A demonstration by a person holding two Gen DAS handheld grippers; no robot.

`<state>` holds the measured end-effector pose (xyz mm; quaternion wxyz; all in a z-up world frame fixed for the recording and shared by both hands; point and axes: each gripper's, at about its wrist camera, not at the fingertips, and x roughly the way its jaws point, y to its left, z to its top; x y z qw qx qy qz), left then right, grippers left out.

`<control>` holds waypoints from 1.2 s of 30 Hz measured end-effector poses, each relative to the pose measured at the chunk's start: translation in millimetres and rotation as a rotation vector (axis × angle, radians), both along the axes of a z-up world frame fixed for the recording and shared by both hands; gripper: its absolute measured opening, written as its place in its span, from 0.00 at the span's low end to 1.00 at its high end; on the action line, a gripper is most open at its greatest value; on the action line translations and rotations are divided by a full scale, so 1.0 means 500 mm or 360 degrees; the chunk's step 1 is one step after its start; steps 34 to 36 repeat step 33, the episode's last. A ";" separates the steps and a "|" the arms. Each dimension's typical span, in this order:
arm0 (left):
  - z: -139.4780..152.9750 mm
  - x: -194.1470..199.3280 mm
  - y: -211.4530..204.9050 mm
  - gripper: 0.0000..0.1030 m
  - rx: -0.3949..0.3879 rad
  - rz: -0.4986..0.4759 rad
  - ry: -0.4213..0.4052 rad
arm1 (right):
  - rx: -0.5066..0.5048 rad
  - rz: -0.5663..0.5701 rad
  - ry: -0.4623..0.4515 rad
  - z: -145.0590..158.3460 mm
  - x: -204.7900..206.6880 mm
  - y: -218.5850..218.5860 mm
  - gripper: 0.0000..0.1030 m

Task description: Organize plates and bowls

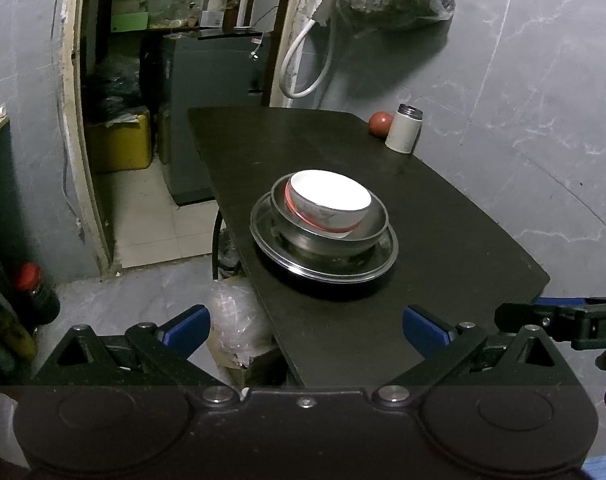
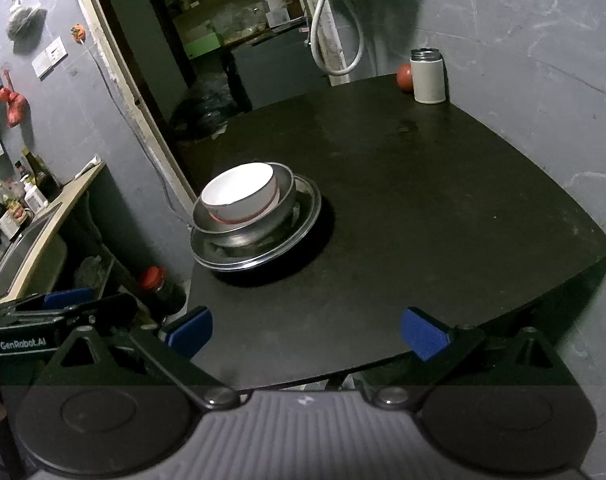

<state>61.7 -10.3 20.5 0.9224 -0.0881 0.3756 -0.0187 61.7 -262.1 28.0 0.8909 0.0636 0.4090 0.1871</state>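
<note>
**Bowls nested on a plate, both grippers held apart and empty**

A white bowl (image 1: 330, 200) with a red band near its base is seen nested inside a steel bowl (image 1: 367, 229), and both are carried by a steel plate (image 1: 385, 254) — one stack, set at the centre of the left wrist frame and at centre left of the right wrist frame, close to the counter's edge there. The stack rests on a dark counter (image 1: 443, 264).

At the upper right of both frames, near the far corner of the counter, a white canister (image 1: 403, 130) with a metal top is seen upright, with a red round object (image 1: 380, 123) just beside it, by the grey wall.

The left gripper (image 1: 306, 330) is shown at the bottom of its own frame with its blue pads spread wide and nothing between them; it is well apart from the stack. The right gripper (image 2: 306, 330) is likewise spread wide and empty at the bottom of its frame — its pads lie over the counter's near edge. Below the counter, a dark bottle with a red cap (image 2: 159, 284) is visible at lower left of the right wrist frame.
</note>
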 end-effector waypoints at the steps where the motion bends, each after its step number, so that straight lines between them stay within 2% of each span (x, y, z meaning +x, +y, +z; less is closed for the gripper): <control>1: 0.001 -0.001 0.001 0.99 0.0000 0.0002 0.0001 | -0.0001 0.0004 0.0000 0.000 0.000 -0.001 1.00; 20: 0.003 -0.009 -0.006 0.99 0.0007 0.0011 0.0007 | 0.0009 0.0047 -0.0001 -0.002 -0.008 -0.009 1.00; 24: 0.003 -0.004 -0.013 0.99 0.0014 0.0022 0.0052 | 0.0011 0.0046 0.0000 -0.001 -0.008 -0.009 1.00; 28: 0.009 -0.006 -0.023 0.99 0.0077 0.0042 0.0015 | 0.0013 0.0046 0.0001 -0.001 -0.008 -0.011 1.00; 36: 0.014 -0.001 -0.029 0.99 0.0085 0.0035 -0.0008 | 0.0017 0.0040 0.0005 -0.001 -0.007 -0.015 1.00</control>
